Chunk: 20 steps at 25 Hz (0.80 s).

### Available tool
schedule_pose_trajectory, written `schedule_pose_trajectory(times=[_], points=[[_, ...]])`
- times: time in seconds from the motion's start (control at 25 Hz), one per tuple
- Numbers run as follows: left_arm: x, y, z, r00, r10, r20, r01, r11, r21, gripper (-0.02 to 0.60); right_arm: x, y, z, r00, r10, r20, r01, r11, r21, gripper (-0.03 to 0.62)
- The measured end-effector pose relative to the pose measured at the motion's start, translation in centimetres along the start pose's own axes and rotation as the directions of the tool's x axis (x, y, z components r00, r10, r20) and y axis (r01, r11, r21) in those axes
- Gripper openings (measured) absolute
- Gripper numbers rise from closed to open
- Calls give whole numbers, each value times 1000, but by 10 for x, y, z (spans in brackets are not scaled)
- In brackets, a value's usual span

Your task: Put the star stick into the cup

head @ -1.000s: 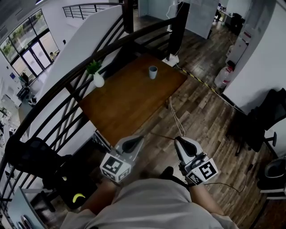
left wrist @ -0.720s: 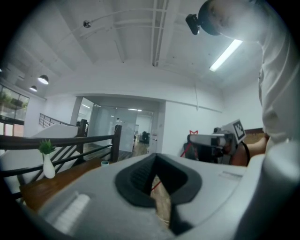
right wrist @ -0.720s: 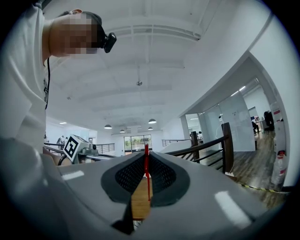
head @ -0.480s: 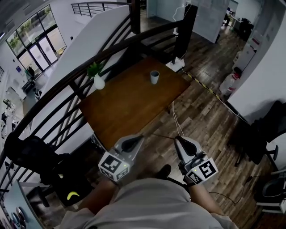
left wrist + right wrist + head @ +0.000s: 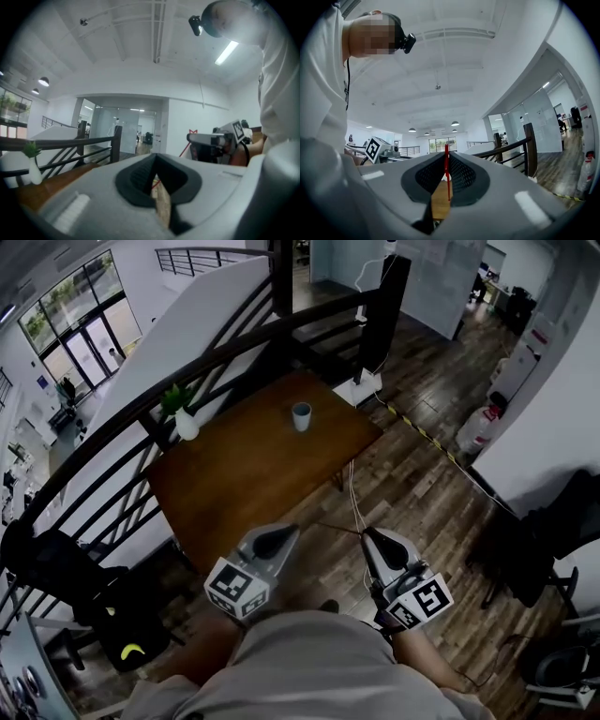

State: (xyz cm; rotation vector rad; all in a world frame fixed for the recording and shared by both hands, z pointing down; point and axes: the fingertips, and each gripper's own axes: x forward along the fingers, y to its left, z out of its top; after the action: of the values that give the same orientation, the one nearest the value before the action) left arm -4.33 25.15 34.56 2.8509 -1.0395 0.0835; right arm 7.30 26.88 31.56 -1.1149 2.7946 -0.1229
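Star stick (image 5: pixel 447 191): thin, prob. light, stiff; R tool (image 5: pixel 446 160) nearly closed, pinching its shaft. L tool (image 5: pixel 155 162) closed, empty.

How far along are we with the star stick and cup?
Done: the star stick is gripped by the right gripper. In hand: it is held short of the table. Left: reach the cup on the table's far side and drop the stick in.

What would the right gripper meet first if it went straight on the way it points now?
Probably the wooden table: the right gripper, shut on the red star stick, aims at its near edge, with the cup further along that line. Depth is uncertain.
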Motion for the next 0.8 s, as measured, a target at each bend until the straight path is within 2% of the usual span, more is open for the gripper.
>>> schedule_pose_trajectory(times=[0.16,0.4,0.8], points=[[36,-17,-4,1000,-5,-5,5,1000,-5,3,-14,-34,-1,1000,8,-14,-8,1000,3,25],[67,-15,-10,1000,1,-22,-1,1000,-21,3,-16,-64,-8,999,5,-34,-4,1000,26,25],[90,24,-12,1000,-3,-25,2,999,-47,3,18,-96,-12,999,-11,-35,12,999,34,25]])
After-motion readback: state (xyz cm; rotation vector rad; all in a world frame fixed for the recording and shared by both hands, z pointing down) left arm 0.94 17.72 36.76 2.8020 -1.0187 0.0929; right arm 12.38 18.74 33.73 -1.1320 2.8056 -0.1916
